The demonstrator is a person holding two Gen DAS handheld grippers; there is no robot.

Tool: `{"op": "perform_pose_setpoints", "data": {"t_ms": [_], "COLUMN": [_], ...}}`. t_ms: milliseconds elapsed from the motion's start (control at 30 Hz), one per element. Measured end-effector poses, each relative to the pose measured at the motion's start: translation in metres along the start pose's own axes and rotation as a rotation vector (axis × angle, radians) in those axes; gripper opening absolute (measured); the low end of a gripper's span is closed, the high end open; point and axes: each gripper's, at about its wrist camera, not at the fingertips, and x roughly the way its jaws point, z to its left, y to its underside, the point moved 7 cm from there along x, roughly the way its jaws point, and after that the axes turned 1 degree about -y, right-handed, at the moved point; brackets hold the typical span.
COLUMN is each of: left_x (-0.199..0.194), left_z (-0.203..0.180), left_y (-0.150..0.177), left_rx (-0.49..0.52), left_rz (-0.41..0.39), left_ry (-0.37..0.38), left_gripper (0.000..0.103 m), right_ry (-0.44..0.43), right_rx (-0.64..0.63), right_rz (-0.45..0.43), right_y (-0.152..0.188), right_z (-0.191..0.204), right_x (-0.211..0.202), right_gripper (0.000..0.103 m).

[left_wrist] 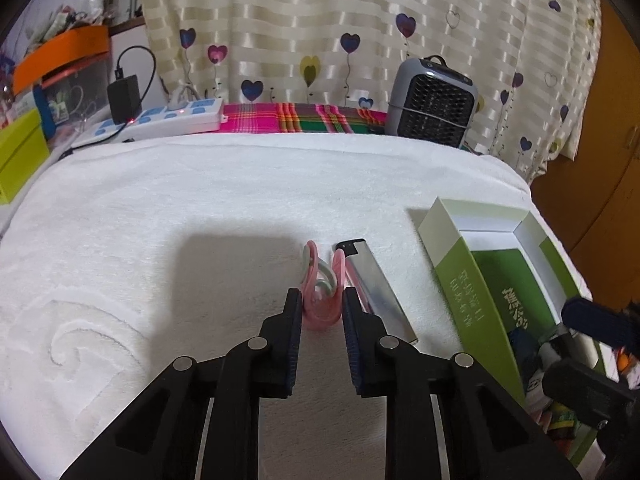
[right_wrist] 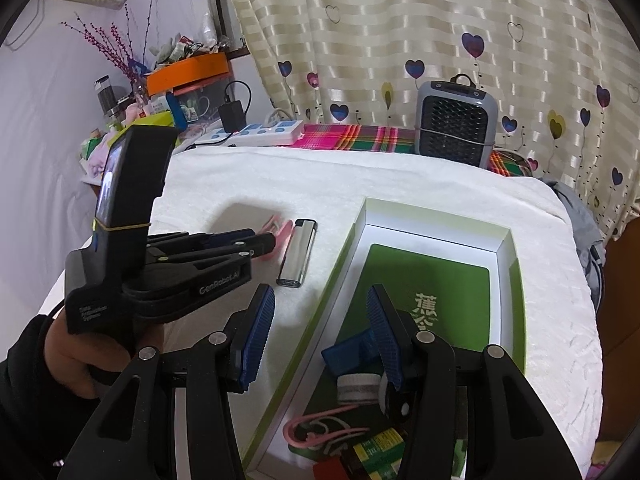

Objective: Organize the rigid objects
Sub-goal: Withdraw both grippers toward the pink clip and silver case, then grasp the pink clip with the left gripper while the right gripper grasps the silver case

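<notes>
1. Fingers of the left gripper [left_wrist: 321, 300] stand a narrow way apart, one on each side of a pink clip [left_wrist: 322, 280] that lies on the white towel [left_wrist: 200, 208]. Whether the pads press on the clip cannot be told.
2. Beside the clip, on its right and almost touching it, a silver lighter [left_wrist: 374, 286] lies flat on the towel, its black cap pointing away from the camera.
3. Further right sits an open green box [left_wrist: 472, 284] with a white inner rim, resting on the towel.
4. Seen from the right wrist camera, the right gripper [right_wrist: 320, 316] hangs above the near end of the box with its fingers spread wide, holding nothing. Its left finger is over the towel and box edge; its right finger is over the inside of the box.
5. Inside the box lie a blue clip [right_wrist: 348, 354], a small white-capped jar [right_wrist: 357, 388], a second pink clip [right_wrist: 320, 430] and some small colourful packets [right_wrist: 376, 450], all near the front end.
6. At the far edge of the table are a grey heater [left_wrist: 434, 102], a white power strip [left_wrist: 168, 122] with a black charger [left_wrist: 125, 98] plugged in, a plaid cloth [left_wrist: 300, 118] and a heart-patterned curtain [left_wrist: 320, 20].
</notes>
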Motion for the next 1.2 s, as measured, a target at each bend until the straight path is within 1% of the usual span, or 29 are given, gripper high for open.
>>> {"op": "perform_pose_setpoints", "data": {"t_ms": [167,200,233,300,400,500,567,633,700,900,1067,1200], "left_x": [-0.007,-0.01,-0.013,-0.021,-0.028,-0.027,-0.028,-0.029,-0.03,-0.033,-0.034,-0.033], "left_z": [0.004,0.006,0.008,0.014,0.025,0.027,0.026,0.024,0.025,0.044,0.054,0.056], "left_y": [0.003,0.004,0.005,0.009,0.015,0.018,0.016,0.014,0.012,0.01,0.008,0.008], "left_rx": [0.027,0.029,0.034,0.043,0.038,0.041,0.043,0.05,0.049,-0.013,-0.047,-0.053], "left_rz": [0.003,0.001,0.001,-0.003,-0.004,-0.003,-0.012,-0.028,-0.036,-0.045,-0.047,-0.043], "left_ry": [-0.016,-0.017,-0.021,-0.03,-0.032,-0.007,0.01,0.028,0.031,0.033,0.039,0.055], "left_gripper": [0.019,0.012,0.006,0.004,0.004,0.004,0.007,0.014,0.014,0.014,0.014,0.014], "right_ry": [-0.003,-0.003,-0.004,-0.005,-0.013,-0.023,-0.02,-0.02,-0.015,0.036,0.089,0.113], "right_rx": [-0.015,-0.02,-0.026,-0.037,-0.051,-0.065,-0.074,-0.083,-0.096,-0.172,-0.183,-0.194], "right_rz": [0.006,0.007,0.007,0.007,0.007,0.021,0.03,0.04,0.053,0.128,0.193,0.259], "right_y": [-0.004,-0.005,-0.006,-0.009,-0.012,-0.013,-0.014,-0.017,-0.021,-0.023,-0.021,-0.019], "right_z": [0.006,0.008,0.01,0.012,0.018,0.025,0.028,0.031,0.032,0.045,0.04,0.037], "right_x": [0.005,0.006,0.006,0.007,0.011,0.021,0.027,0.033,0.041,0.071,0.094,0.109], "right_gripper": [0.049,0.049,0.049,0.049,0.049,0.049,0.049,0.049,0.049,0.049,0.049,0.049]}}
